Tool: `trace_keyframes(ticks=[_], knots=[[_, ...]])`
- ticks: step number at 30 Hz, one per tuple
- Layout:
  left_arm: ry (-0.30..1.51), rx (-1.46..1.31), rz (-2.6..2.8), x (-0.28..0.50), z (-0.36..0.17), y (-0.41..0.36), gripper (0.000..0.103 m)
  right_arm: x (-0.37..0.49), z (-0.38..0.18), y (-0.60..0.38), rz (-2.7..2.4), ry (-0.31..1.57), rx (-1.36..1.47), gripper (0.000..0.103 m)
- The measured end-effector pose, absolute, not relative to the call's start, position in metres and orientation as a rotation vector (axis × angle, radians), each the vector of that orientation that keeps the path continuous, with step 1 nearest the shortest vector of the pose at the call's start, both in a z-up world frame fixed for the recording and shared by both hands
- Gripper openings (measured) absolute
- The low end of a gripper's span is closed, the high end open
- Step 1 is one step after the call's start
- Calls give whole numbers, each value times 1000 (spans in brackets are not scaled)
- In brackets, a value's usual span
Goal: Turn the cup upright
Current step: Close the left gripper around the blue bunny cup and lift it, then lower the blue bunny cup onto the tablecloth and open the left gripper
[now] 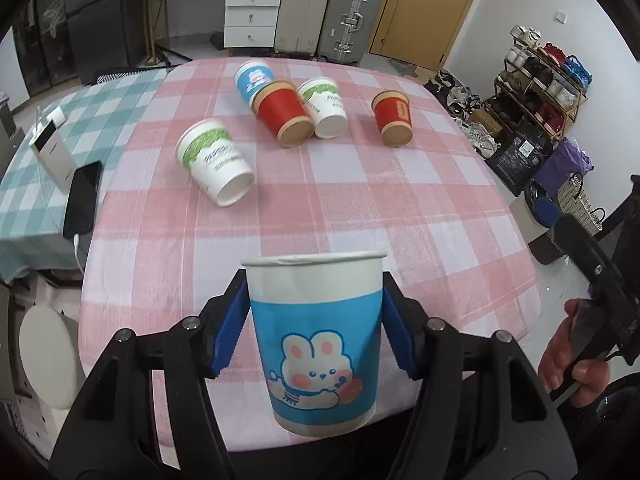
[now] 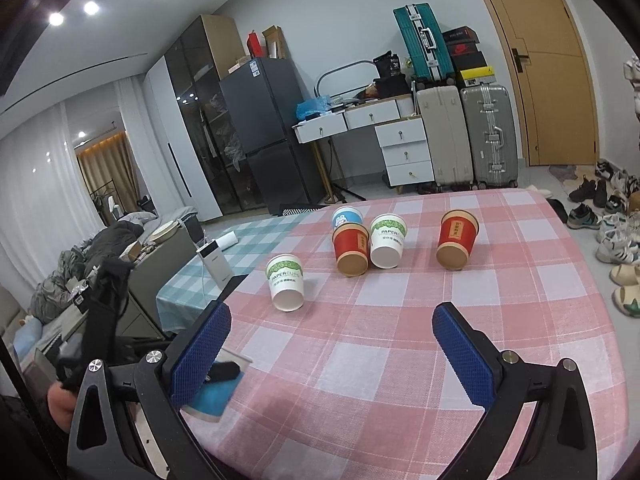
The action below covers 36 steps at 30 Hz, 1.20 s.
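Left gripper [image 1: 314,320] fingers clamp blue bunny cup [image 1: 316,340], rim up, at 6 o'clock above counter [image 1: 360,200], not set down. Right gripper [image 2: 330,344] fingers spread, idle. Five cups remain tipped.

"PAPERCUPS" on near white-green cup [image 2: 285,282].

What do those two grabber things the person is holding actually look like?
Both the left tool and right tool are black, angular plastic frames with silver round bolts. Each finger carries a blue textured rubber pad. A bare hand grips one black handle.
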<state>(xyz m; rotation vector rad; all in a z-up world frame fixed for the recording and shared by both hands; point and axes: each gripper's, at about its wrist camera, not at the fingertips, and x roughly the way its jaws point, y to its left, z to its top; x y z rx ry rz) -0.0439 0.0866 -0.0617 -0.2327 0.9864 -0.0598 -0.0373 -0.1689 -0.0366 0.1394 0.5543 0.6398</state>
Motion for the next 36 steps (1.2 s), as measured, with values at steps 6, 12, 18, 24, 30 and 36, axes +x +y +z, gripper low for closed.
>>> trace_keyframes(ticks=[6,12,18,24,30,36], knots=[[992,-222,-34,-61,-92,82,60,-44,-29,-163,615,538,86,103],[1024,-241,-59,-55,-129,75,60,-44,-29,-158,602,539,60,103],[1049,-280,-75,-48,-150,76,60,-40,-32,-154,608,549,53,103],[1048,-276,-83,-41,-157,73,63,-40,-33,-153,611,547,53,103],[1075,-263,-94,-36,-165,69,73,-41,-33,-158,614,542,72,103],[1045,-285,-82,-35,-159,70,83,-46,-28,-161,616,527,77,103]])
